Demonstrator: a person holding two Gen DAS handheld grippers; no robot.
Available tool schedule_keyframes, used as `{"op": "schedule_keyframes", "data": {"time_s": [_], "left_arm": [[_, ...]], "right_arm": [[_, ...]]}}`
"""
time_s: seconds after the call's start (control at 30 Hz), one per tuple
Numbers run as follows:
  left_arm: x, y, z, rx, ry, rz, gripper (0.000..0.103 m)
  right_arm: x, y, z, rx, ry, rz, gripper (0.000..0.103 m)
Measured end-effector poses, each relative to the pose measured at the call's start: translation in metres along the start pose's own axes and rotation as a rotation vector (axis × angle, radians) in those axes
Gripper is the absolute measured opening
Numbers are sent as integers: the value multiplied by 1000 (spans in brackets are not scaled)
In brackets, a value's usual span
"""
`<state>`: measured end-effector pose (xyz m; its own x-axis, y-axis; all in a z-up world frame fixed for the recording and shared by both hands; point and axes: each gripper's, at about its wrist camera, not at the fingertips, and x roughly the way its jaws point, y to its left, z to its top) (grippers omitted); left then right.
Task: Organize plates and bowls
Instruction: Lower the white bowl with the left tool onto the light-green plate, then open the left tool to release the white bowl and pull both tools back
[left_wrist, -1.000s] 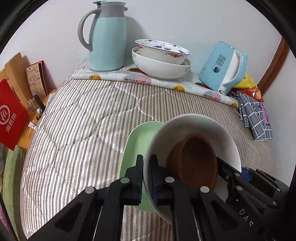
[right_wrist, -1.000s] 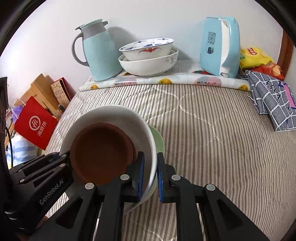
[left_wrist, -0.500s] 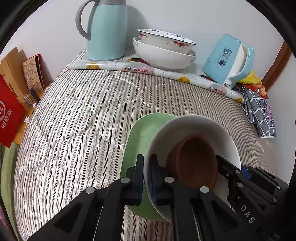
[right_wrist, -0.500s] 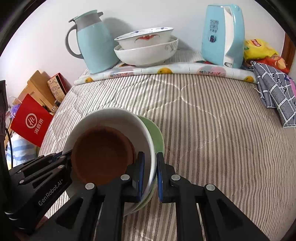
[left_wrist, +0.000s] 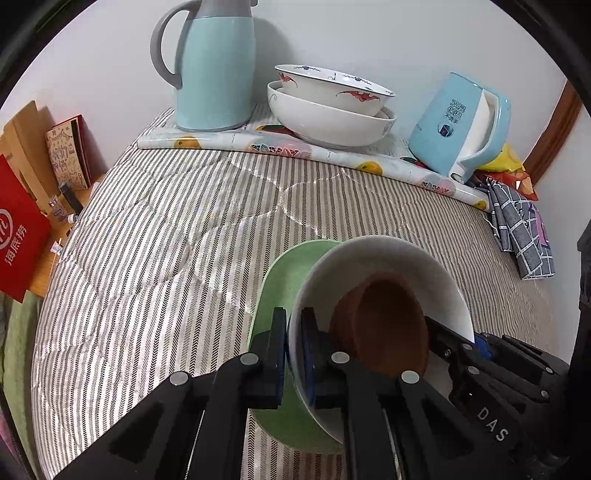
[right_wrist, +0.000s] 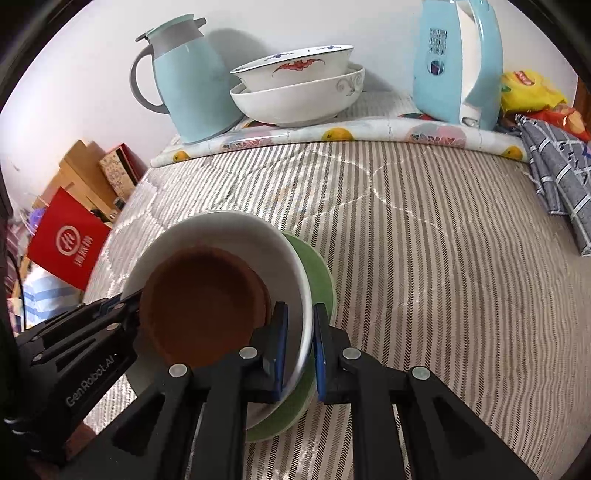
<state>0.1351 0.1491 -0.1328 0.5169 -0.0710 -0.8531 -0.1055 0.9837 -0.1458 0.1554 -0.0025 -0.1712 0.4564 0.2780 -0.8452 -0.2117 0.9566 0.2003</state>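
On the striped quilt (left_wrist: 155, 266), both my grippers pinch one white bowl (left_wrist: 373, 258) from opposite sides.

Largest around me is the quilted bed surface, bare ahead of the bowl up to the far edge, where a fruit-print mat (left_wrist: 295, 146) carries a pale blue thermos jug (left_wrist: 216, 70), two stacked white bowls (left_wrist: 328, 107) and a blue kettle (left_wrist: 461, 129); nothing stands between them and my load. A checked cloth (right_wrist: 557, 162) lies off to the right, a red bag (right_wrist: 68, 240) down to the left. My left gripper (left_wrist: 293, 354) clamps the white bowl's near rim, my right gripper (right_wrist: 299, 339) its opposite rim. A green plate (left_wrist: 280, 295) sits under the bowl; a smaller brown bowl (right_wrist: 203, 306) nests inside it.
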Motion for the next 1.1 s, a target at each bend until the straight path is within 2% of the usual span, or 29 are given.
{"op": "schedule_keyframes", "data": {"time_s": [0.4, 0.53, 0.57, 0.6, 0.7, 0.87, 1.1], "left_arm": [[-10, 2, -6, 28, 15, 35, 20], [-19, 4, -9, 24, 7, 53, 29], [-22, 5, -10, 21, 0, 40, 36], [-25, 6, -10, 20, -5, 44, 38], [-33, 5, -11, 19, -19, 54, 38], [-50, -1, -15, 20, -41, 50, 38], [-82, -25, -29, 46, -93, 40, 50]], "right_arm": [[-8, 5, -7, -27, 9, 11, 19], [-12, 5, -8, -21, 11, 10, 19], [-14, 5, -9, -21, 7, 3, 20], [-17, 5, -10, -23, -3, -13, 23], [-31, 3, -12, -26, -57, -25, 45], [-56, 1, -17, -36, -93, -22, 45], [-101, -5, -35, -61, -152, -77, 47]]}}
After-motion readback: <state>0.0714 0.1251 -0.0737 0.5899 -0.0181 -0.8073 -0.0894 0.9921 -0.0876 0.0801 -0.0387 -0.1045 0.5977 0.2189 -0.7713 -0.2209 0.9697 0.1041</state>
